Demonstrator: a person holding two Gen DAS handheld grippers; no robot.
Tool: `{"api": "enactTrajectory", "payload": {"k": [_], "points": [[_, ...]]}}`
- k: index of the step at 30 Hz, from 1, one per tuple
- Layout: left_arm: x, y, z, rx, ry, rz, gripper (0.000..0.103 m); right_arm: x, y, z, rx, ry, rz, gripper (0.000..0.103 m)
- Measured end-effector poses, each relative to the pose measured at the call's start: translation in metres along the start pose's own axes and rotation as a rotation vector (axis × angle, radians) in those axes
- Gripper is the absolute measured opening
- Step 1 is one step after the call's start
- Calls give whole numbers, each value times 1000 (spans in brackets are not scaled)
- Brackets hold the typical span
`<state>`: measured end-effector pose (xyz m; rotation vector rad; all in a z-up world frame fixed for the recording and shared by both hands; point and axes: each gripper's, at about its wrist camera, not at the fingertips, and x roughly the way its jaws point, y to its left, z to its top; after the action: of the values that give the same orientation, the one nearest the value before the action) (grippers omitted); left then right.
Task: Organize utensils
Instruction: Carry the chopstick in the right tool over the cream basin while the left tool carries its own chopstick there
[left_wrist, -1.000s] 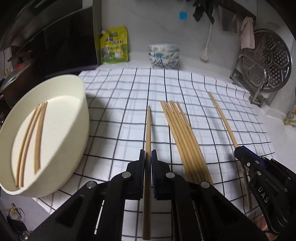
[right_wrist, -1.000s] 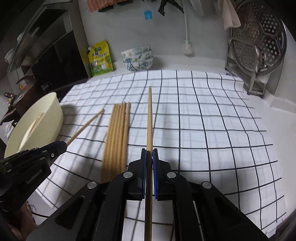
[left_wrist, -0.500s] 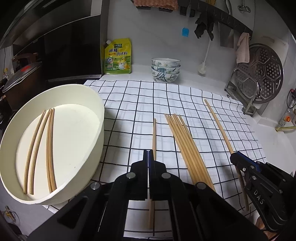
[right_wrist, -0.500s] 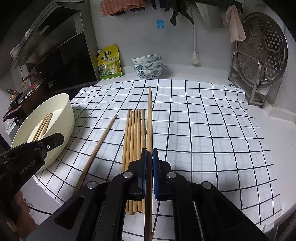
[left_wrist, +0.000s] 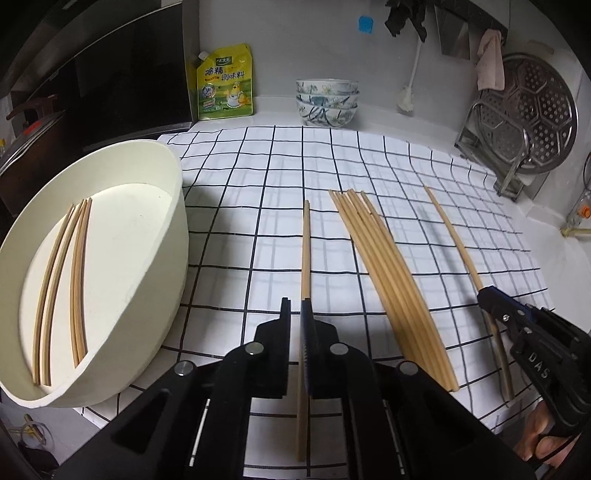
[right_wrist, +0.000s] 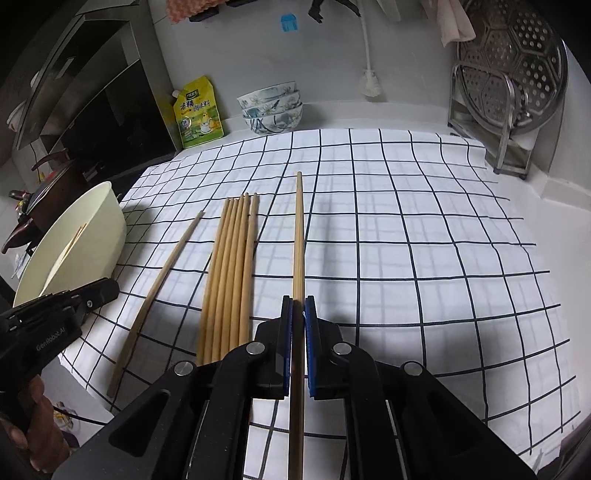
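the left tool is opening around one chopstick on the checked cloth, while the right tool pinches another chopstick.

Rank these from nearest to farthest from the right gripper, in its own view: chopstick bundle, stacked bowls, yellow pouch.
1. Chopstick bundle, just left of the right gripper.
2. Stacked bowls, far back, slightly left.
3. Yellow pouch, back left; hardly farther than the bowls, nearly too close to call.
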<state>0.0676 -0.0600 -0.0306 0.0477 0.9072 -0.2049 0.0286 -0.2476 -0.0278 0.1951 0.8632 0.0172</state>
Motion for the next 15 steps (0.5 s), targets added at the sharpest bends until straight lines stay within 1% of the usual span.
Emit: {"api": "enactTrajectory", "payload": {"k": [2,3,5,6,8,10,15], "points": [[5,-1,0,6,8,12,23,2,-2,-1,5,1,8,7],[7,0,0,6,11,17,26,2,-3,-1,9,2,13,7],[11,0,0,4,15,30,43,3,-6,-2,17,4,19,7],[13,0,1,5,16,39,48,3,-8,-2,22,4,21,7],[16,-1,1,15,14,60,64,5,-12,-2,31,9,26,7],[20,-2,1,22,20,73,66,7,-13,-2,36,16,28,7],[35,1,-1,33,63,110,66,8,-11,-3,30,20,35,7]]}}
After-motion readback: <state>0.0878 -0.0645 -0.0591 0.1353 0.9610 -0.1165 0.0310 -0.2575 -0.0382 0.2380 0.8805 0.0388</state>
